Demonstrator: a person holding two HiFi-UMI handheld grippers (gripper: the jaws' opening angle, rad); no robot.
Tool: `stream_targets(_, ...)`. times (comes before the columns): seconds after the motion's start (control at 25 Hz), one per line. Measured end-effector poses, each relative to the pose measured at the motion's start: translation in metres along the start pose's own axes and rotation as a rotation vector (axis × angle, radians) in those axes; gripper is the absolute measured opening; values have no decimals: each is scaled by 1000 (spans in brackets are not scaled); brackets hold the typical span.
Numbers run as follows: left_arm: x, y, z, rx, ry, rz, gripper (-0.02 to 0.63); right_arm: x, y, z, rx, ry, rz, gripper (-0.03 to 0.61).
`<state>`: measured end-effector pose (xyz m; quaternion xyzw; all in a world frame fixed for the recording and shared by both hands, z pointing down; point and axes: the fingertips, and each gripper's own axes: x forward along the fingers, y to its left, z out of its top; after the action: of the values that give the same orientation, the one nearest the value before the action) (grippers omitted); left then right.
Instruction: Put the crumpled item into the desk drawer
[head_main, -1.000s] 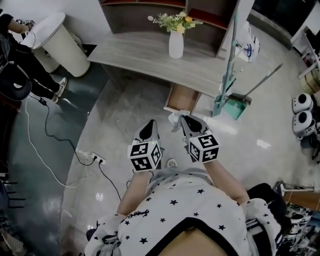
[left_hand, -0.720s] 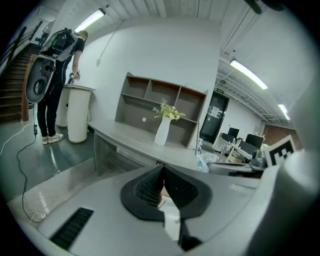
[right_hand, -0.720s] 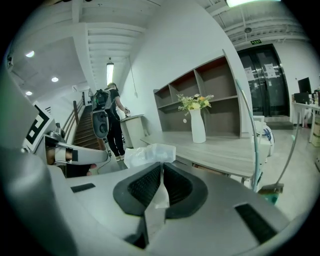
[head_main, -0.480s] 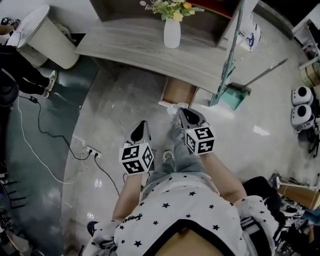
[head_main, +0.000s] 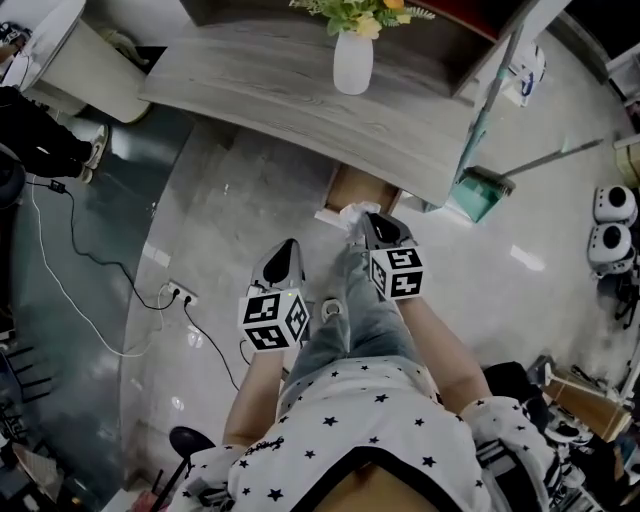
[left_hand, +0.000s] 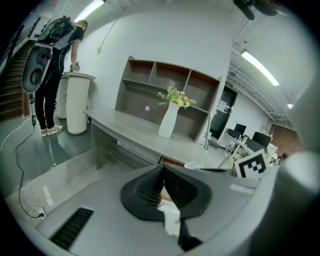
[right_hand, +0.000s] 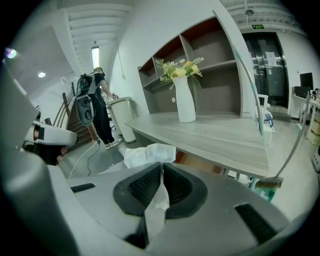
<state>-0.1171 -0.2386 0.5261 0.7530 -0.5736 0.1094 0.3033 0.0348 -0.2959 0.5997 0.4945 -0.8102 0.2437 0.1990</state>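
Two claws: left claw (head_main: 289, 246), right claw (head_main: 366, 219). Two marker cubes: left cube (head_main: 272, 320), right cube (head_main: 397, 272). One crumpled paper (head_main: 351, 214). One table (head_main: 270, 85). One drawer (head_main: 352, 188), open. One vase (head_main: 352, 62), holding one bunch of flowers (head_main: 366, 12). One shelf unit (left_hand: 165, 92). One white bin (left_hand: 77, 104). One power strip (head_main: 179, 294) on floor. One dustpan (head_main: 478, 196). Two round white machines: upper machine (head_main: 609, 204), lower machine (head_main: 606, 246). One bystander (left_hand: 54, 75).
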Motion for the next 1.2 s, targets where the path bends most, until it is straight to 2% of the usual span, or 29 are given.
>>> stream_targets(0.64,61,6,-28,-42,86,26,12,95,-47,-59,-23,173,-32,12)
stream_targets(1.2,77,5,-46,-47,139,23,12,129,-68,-97,-30,273,-75,14)
